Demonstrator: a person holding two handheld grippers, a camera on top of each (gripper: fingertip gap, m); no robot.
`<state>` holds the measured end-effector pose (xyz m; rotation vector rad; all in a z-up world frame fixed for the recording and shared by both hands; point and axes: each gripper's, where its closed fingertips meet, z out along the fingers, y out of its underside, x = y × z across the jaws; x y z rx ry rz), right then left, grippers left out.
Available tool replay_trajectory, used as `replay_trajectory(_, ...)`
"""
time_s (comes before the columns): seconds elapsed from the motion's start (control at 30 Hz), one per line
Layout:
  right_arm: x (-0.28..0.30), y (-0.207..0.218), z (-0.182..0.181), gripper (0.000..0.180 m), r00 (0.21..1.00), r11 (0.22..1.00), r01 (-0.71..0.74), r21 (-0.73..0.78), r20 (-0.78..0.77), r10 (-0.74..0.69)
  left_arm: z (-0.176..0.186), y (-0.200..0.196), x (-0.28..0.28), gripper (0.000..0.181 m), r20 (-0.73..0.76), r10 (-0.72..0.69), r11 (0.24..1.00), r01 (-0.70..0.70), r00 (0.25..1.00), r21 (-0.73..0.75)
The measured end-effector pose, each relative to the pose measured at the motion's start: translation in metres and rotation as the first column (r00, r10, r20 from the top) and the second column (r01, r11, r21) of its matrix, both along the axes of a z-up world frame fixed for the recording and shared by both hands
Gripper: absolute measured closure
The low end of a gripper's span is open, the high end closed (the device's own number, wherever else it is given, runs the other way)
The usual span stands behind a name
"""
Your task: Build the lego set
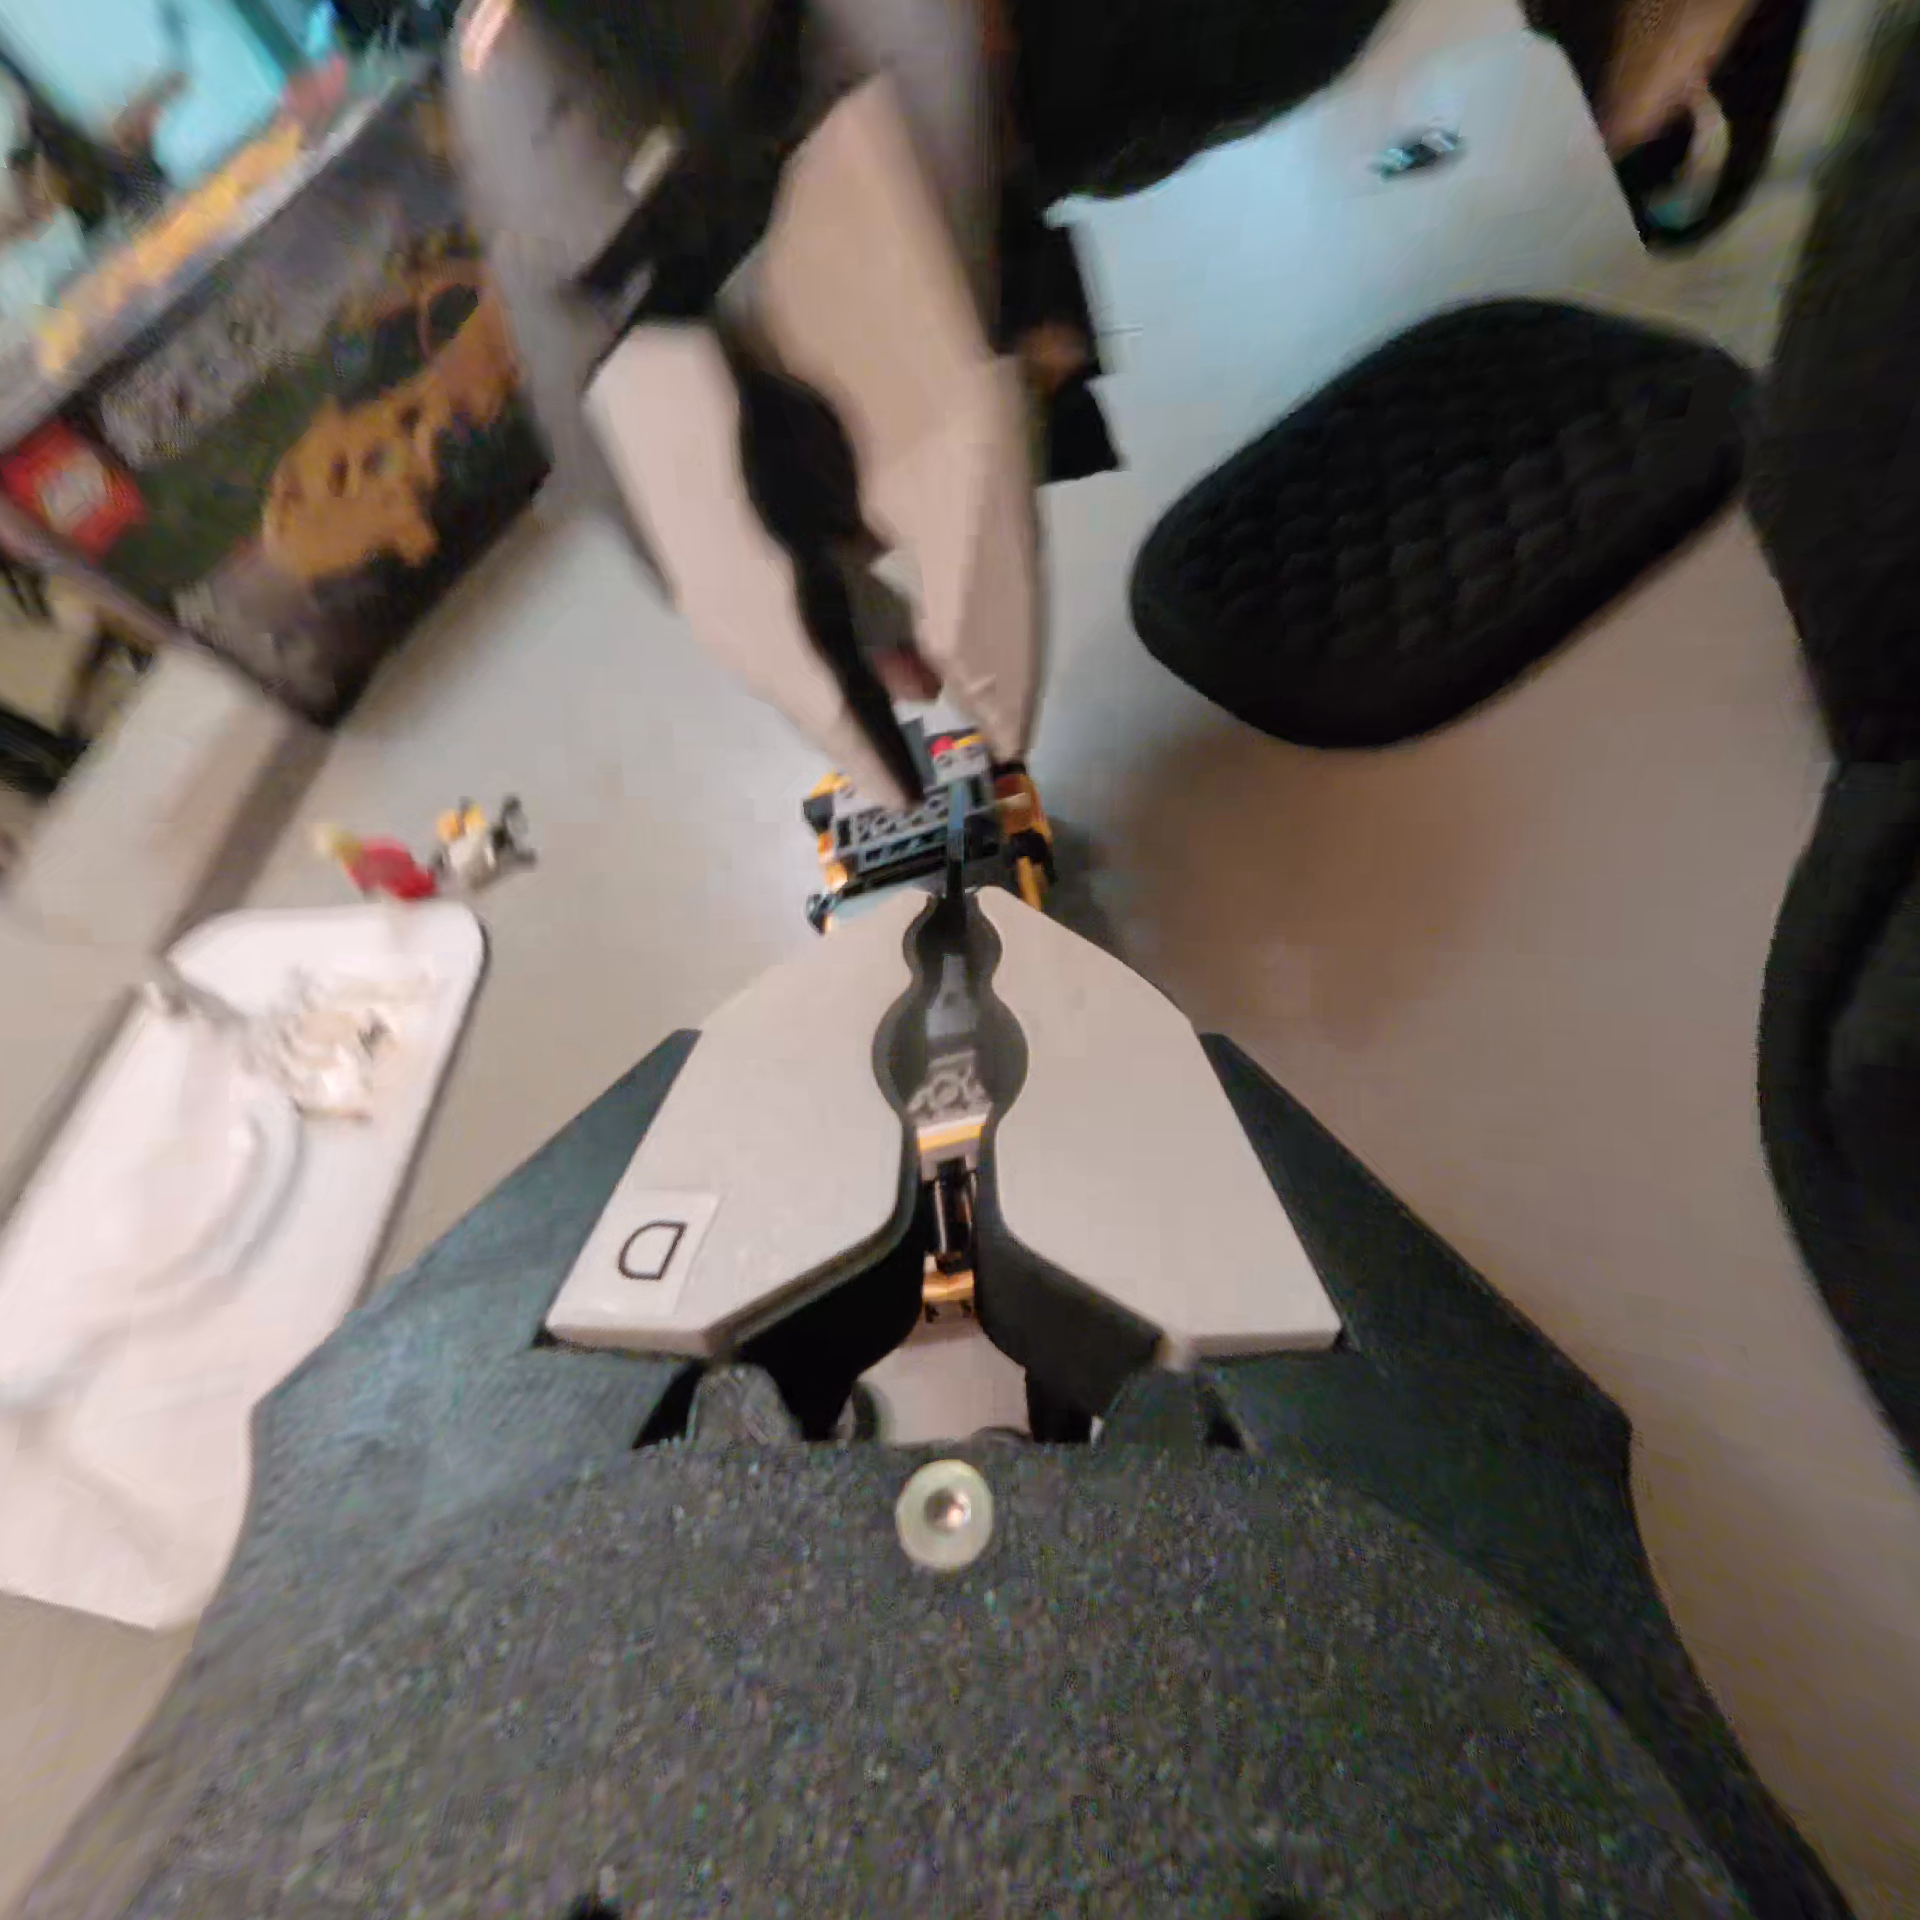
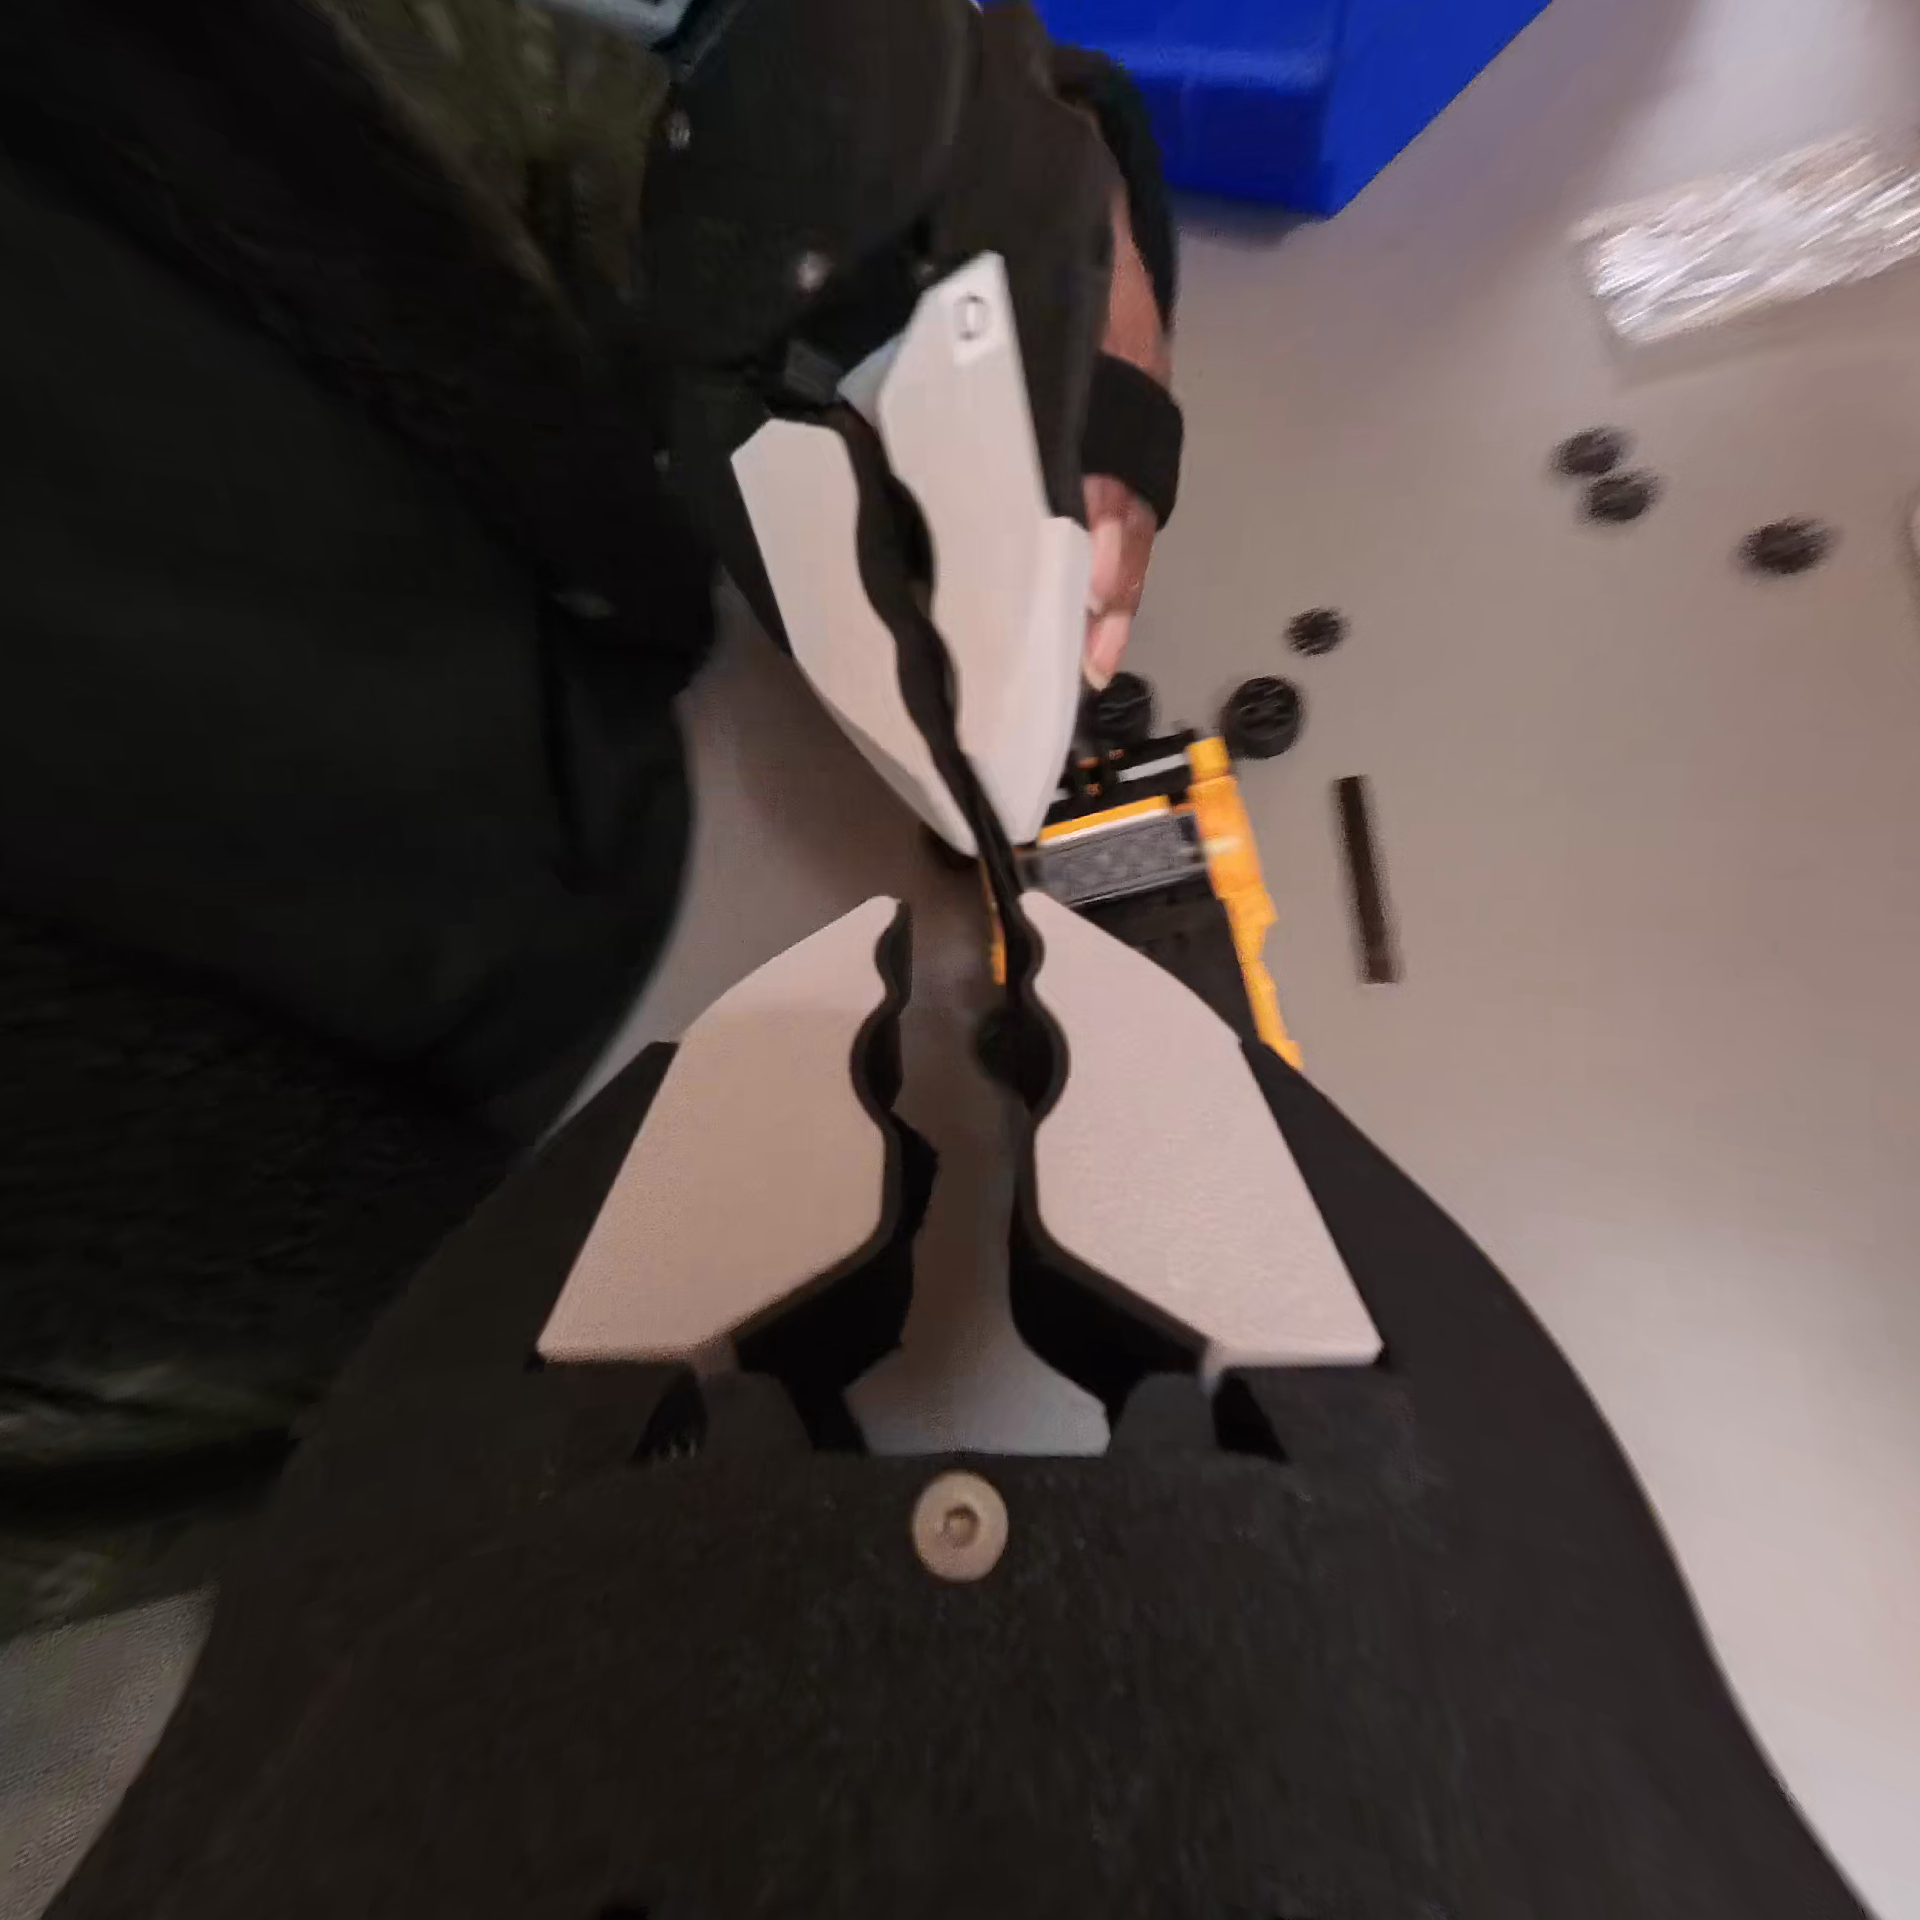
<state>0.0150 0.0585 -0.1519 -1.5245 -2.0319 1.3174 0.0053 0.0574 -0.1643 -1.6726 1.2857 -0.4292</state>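
The left gripper [image 1: 951, 914] is clenched on the yellow-and-grey lego vehicle [image 1: 925, 831] resting on the table [image 1: 644, 727]; the right gripper [image 2: 961, 914] stands parted just beside it (loose black wheels [image 2: 1262, 712] lie nearby)

- The left gripper [image 1: 951, 914] is showing smooth matt grey plastic fingers on a grainy, rough black body, with a shiny metal screw [image 1: 943, 1527] set in it.
- The lego model [image 1: 925, 831] is looking like hard, slightly glossy plastic in yellow, grey and black.
- The table [image 1: 644, 707] is appearing smooth and matt.
- At near left, a white bag [image 1: 208, 1195] is looking like thin, crinkled plastic.
- At far left, the box [image 1: 270, 395] is showing printed cardboard.
- At far right, the black cushion [image 1: 1444, 520] is looking like quilted cloth.
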Motion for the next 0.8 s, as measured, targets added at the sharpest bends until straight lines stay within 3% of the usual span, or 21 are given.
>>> replay_trajectory(0.07,-0.004,0.016,0.001,0.162,0.996,0.974,0.083,0.212,-0.059,-0.072,-0.003,0.014,-0.009,0.177,0.119,0.124,0.969,-0.094,0.985,-0.231)
replay_trajectory(0.17,-0.011,0.03,-0.004,0.162,0.988,0.835,0.146,0.531,-0.116,-0.099,-0.001,0.026,-0.014,0.177,0.297,0.277,0.824,-0.067,0.914,-0.563)
replay_trajectory(0.27,-0.018,0.042,-0.008,0.165,0.986,0.648,0.167,0.743,-0.132,-0.104,-0.001,0.035,-0.014,0.177,0.375,0.393,0.674,0.015,0.84,-0.739)
replay_trajectory(0.33,-0.02,0.046,-0.014,0.167,0.991,0.571,0.133,0.81,-0.094,-0.097,-0.001,0.037,-0.013,0.178,0.403,0.438,0.608,0.066,0.804,-0.791)
replay_trajectory(0.7,-0.028,0.054,-0.023,0.172,0.986,0.652,0.123,0.748,-0.019,-0.164,-0.002,0.048,-0.022,0.177,0.413,0.515,0.598,0.031,0.751,-0.801)
replay_trajectory(0.8,-0.026,0.049,-0.025,0.173,0.991,0.725,0.085,0.684,0.016,-0.131,-0.001,0.046,-0.023,0.175,0.432,0.507,0.598,0.056,0.746,-0.8)
